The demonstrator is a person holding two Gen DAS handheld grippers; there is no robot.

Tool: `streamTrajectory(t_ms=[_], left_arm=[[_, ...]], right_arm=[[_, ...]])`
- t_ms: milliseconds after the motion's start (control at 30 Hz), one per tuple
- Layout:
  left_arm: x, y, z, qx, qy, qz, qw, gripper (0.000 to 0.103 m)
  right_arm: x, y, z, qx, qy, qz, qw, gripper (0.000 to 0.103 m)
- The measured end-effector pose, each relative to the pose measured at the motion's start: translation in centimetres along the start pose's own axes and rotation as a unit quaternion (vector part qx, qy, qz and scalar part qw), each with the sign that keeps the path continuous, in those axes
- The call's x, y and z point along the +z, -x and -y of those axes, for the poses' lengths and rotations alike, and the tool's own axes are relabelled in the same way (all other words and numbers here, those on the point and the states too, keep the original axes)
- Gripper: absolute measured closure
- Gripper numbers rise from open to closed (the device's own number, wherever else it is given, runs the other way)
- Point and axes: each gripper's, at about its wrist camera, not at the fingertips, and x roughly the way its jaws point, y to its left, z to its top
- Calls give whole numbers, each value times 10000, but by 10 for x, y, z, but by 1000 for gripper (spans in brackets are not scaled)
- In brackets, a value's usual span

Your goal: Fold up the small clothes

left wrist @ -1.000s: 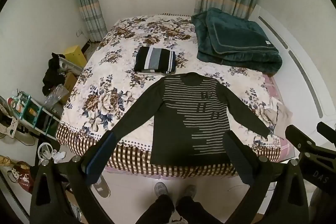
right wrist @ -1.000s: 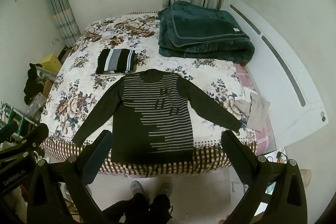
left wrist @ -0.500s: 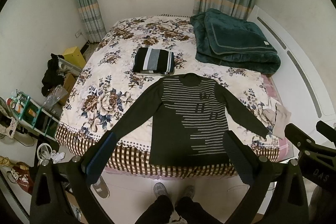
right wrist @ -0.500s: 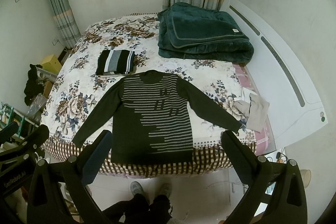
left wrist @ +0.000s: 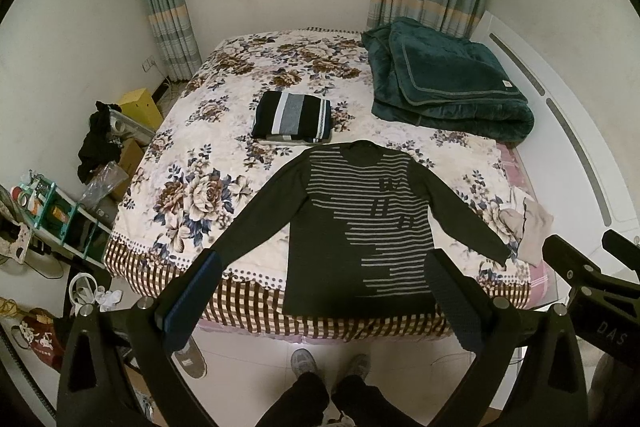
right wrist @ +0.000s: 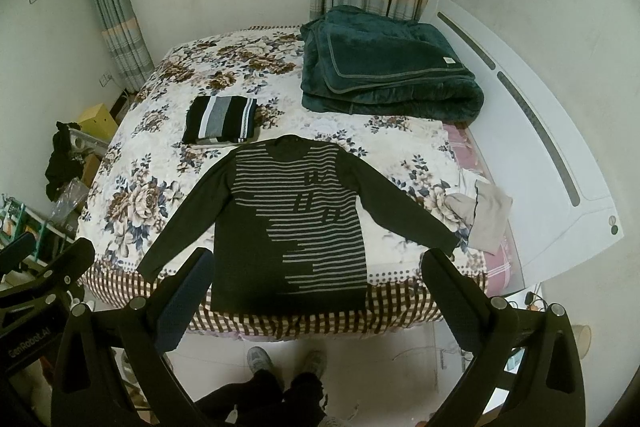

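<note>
A dark long-sleeved sweater with pale stripes [left wrist: 360, 219] [right wrist: 292, 219] lies flat on the near edge of the floral bed [left wrist: 224, 131] [right wrist: 160, 131], front up, sleeves spread to both sides, hem over the checked valance. My left gripper [left wrist: 324, 291] is open and empty, held high above the floor in front of the bed, well back from the sweater. My right gripper [right wrist: 316, 287] is also open and empty, at a like height beside it. A folded black, grey and white striped garment [left wrist: 294, 115] [right wrist: 220, 117] lies behind the sweater's collar.
A folded dark green blanket [left wrist: 444, 87] [right wrist: 384, 67] lies at the bed's far right. A beige garment [left wrist: 532, 227] [right wrist: 484, 215] lies crumpled by the right sleeve cuff. A white headboard [right wrist: 540, 155] runs along the right. Shelves and clutter [left wrist: 48, 211] stand on the left floor. My feet [left wrist: 332, 367] are below.
Both grippers have drawn back or risen slightly, so the bed and sweater look a little smaller and farther. Nothing on the bed has moved.
</note>
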Motion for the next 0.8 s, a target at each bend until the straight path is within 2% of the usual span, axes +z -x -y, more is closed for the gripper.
streamTrajectory(t_ms=[300, 333, 733, 800], left_arm=[[12, 4, 19, -15, 17, 33, 10000, 0], [6, 3, 8, -24, 23, 37, 10000, 0], [5, 4, 6, -42, 25, 41, 10000, 0], [4, 4, 5, -47, 20, 45, 10000, 0]], right_arm=[[1, 0, -2, 6, 0, -1, 10000, 0], [2, 0, -2, 6, -5, 0, 10000, 0], [2, 0, -2, -2, 8, -4, 10000, 0], [10, 4, -4, 1, 9, -3, 10000, 0]])
